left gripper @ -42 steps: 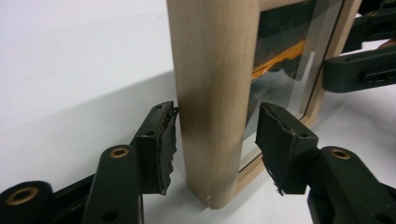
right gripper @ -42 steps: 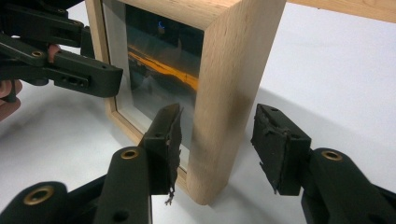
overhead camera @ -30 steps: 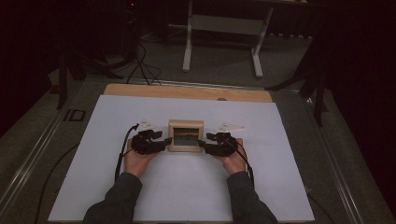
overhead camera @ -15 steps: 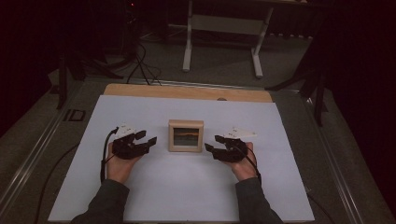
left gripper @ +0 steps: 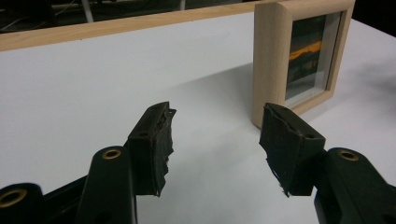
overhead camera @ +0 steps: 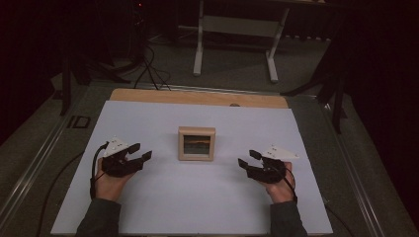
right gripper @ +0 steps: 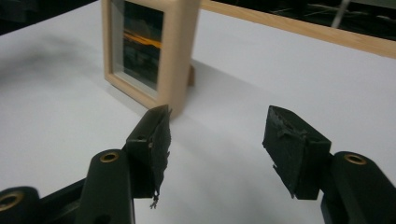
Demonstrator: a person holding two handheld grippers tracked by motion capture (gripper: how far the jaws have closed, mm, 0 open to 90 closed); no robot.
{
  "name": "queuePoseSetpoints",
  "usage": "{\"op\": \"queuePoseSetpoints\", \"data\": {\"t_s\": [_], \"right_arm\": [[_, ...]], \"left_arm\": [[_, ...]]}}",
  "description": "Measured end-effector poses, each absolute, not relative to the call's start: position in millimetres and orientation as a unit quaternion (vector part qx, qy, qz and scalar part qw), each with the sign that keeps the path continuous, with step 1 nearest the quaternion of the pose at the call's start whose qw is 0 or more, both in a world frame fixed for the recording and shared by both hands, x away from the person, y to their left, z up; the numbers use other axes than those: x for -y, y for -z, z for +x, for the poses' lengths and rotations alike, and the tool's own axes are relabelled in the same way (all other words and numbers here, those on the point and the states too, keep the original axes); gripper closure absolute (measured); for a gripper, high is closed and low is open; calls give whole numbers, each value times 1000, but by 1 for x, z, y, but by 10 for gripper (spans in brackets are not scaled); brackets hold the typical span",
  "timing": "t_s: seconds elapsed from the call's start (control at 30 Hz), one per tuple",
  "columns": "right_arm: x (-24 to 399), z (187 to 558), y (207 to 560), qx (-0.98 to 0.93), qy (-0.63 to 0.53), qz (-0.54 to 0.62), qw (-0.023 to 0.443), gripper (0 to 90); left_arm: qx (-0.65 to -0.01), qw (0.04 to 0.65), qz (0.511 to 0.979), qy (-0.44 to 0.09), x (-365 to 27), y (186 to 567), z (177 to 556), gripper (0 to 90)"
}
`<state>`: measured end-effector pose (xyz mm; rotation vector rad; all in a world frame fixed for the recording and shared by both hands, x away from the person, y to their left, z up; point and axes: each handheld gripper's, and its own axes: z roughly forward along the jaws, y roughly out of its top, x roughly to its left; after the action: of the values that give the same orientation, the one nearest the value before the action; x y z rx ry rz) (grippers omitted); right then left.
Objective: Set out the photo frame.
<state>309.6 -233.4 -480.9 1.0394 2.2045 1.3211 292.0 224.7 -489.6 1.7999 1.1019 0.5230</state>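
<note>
High view, picture frame point(overhead camera: 196, 143) between, clear of fingers point(overhead camera: 146, 156)

Pale wood frame point(overhead camera: 196, 143), dark picture with orange streak; black grippers; white table point(overhead camera: 197, 197).

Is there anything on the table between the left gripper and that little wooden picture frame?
No. In the high view, only bare white tabletop separates the left gripper from the picture frame.

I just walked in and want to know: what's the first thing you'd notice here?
A small wooden picture frame stands upright in the middle of the white table. On either side of it, apart from it, a hand holds a black tool with open jaws: the left tool and the right tool.
</note>
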Motion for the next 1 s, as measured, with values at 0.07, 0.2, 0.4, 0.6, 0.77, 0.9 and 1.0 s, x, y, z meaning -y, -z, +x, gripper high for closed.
{"op": "queuePoseSetpoints", "data": {"t_s": [0.07, 0.2, 0.4, 0.6, 0.77, 0.9, 1.0], "right_arm": [[237, 308, 481, -780, -468, 371, 187, 404], [255, 297, 483, -772, -467, 384, 198, 400], [270, 282, 481, -758, -475, 396, 209, 397], [288, 265, 483, -746, -473, 411, 225, 382], [307, 253, 485, -720, -488, 434, 235, 346], [315, 251, 484, -702, -502, 446, 238, 304], [315, 251, 484, -700, -501, 445, 246, 279]], "left_arm": [[-449, 466, 732, -215, -227, 489, 289, 435], [-447, 466, 734, -210, -233, 488, 280, 435], [-445, 473, 732, -206, -241, 487, 269, 434], [-453, 481, 721, -208, -251, 485, 257, 431], [-461, 474, 720, -212, -257, 486, 248, 426], [-464, 466, 720, -221, -257, 487, 243, 411], [-468, 466, 717, -222, -258, 488, 242, 398]]}}
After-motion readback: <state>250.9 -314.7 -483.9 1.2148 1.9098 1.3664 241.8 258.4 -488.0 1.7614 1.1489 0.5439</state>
